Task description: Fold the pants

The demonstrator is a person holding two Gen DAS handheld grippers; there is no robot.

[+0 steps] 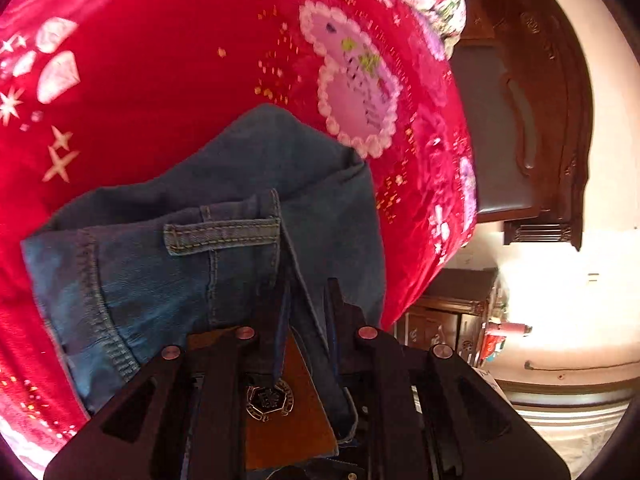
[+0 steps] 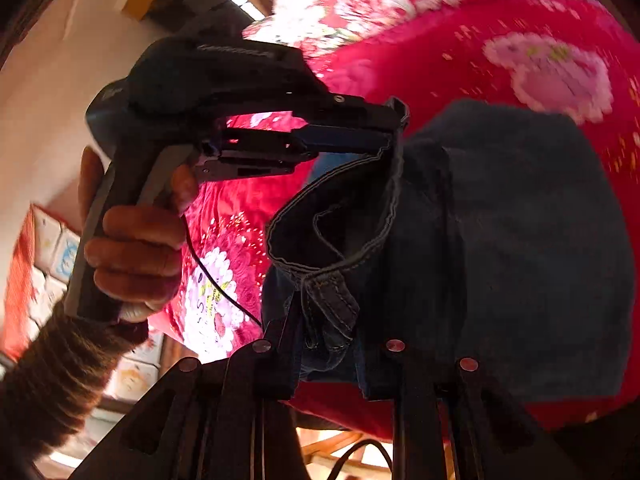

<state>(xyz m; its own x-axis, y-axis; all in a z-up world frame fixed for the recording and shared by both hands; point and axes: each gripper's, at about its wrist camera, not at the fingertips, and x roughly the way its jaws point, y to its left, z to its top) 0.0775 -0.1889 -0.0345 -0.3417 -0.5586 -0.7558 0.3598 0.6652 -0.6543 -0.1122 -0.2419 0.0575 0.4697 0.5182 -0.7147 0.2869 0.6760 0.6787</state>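
One pair of jeans [image 1: 224,248], two tools [image 1: 308,300], one red blanket [image 1: 160,80].

Both wrist views look steeply down, very near. Left wrist view: jeans [image 1: 224,240] at lower centre. Right wrist view: jeans at right. Shared: jeans, red floral blanket [image 1: 160,80].

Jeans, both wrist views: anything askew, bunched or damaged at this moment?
No damage shows. The jeans hang bunched and lopsided over the red blanket, waistband gaping, pinched by the left gripper and right gripper.
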